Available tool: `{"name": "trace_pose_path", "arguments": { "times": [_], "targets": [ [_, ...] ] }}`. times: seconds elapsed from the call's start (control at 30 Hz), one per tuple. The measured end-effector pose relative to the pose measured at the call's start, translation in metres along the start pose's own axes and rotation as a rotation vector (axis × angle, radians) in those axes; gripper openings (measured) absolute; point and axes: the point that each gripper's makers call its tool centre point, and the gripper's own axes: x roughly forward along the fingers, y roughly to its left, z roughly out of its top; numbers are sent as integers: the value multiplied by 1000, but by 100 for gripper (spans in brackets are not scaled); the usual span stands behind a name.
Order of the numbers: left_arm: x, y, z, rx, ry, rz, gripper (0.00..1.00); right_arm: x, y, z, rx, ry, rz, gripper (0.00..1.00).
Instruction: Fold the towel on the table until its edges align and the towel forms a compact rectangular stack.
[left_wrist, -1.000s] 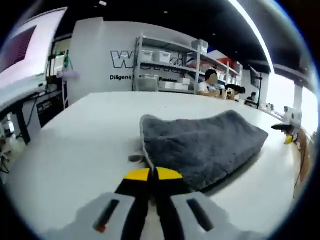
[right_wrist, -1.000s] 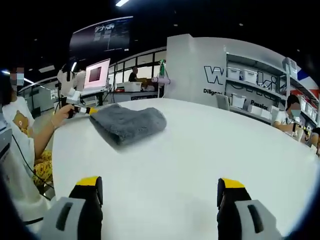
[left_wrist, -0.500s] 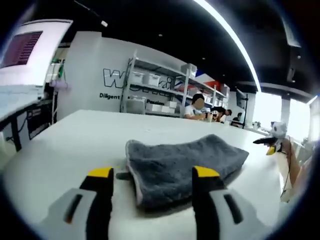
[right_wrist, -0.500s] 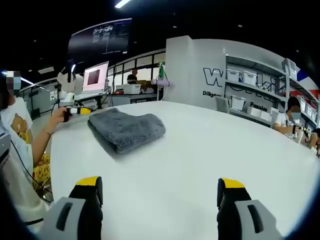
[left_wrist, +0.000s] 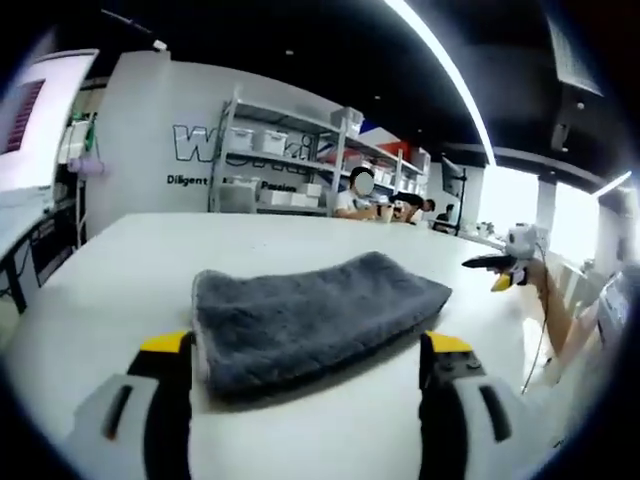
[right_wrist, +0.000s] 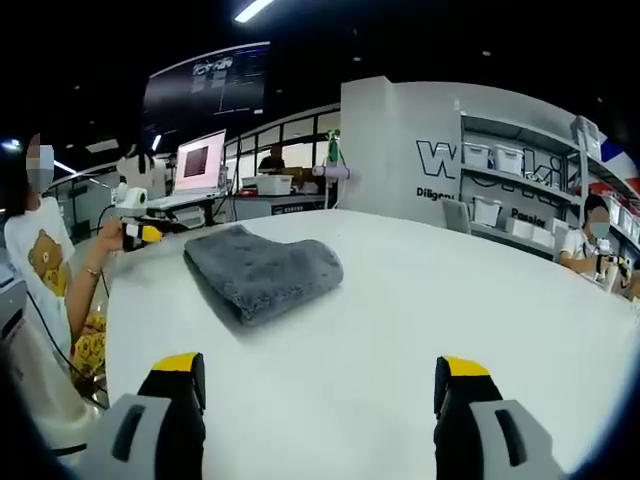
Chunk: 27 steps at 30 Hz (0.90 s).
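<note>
The grey towel (left_wrist: 310, 315) lies folded in a thick oblong stack on the white table (left_wrist: 120, 260). In the left gripper view it sits just beyond my left gripper (left_wrist: 306, 344), whose yellow-tipped jaws stand wide apart with nothing between them. My right gripper (left_wrist: 503, 266) shows at the right edge, held in a hand, well off the towel. In the right gripper view the towel (right_wrist: 265, 270) rests at the far left of the table (right_wrist: 450, 300), and my right gripper (right_wrist: 320, 365) is open and empty. The left gripper (right_wrist: 135, 232) hovers just left of the towel.
A person in a white printed shirt (right_wrist: 45, 270) sits at the table's left edge. Shelves with white bins (left_wrist: 290, 150) and seated people (left_wrist: 385, 205) are behind the table. A lit monitor (right_wrist: 200, 160) stands on a desk beyond the towel.
My left gripper has gone from shut at the towel's near corner to wide open and has drawn back a little. The towel lies flat. The right gripper stays open.
</note>
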Motion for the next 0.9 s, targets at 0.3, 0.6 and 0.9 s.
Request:
{"name": "trace_pose_path", "arguments": {
  "times": [0.3, 0.6, 0.9],
  "targets": [
    [-9, -14, -18, 46, 70, -15, 99, 22, 4, 42, -7, -105, 39, 95],
    [-22, -16, -30, 45, 98, 4, 99, 73, 26, 83, -72, -177, 220, 97],
    [-31, -21, -31, 73, 116, 12, 99, 116, 31, 98, -59, -179, 298, 85]
  ]
}}
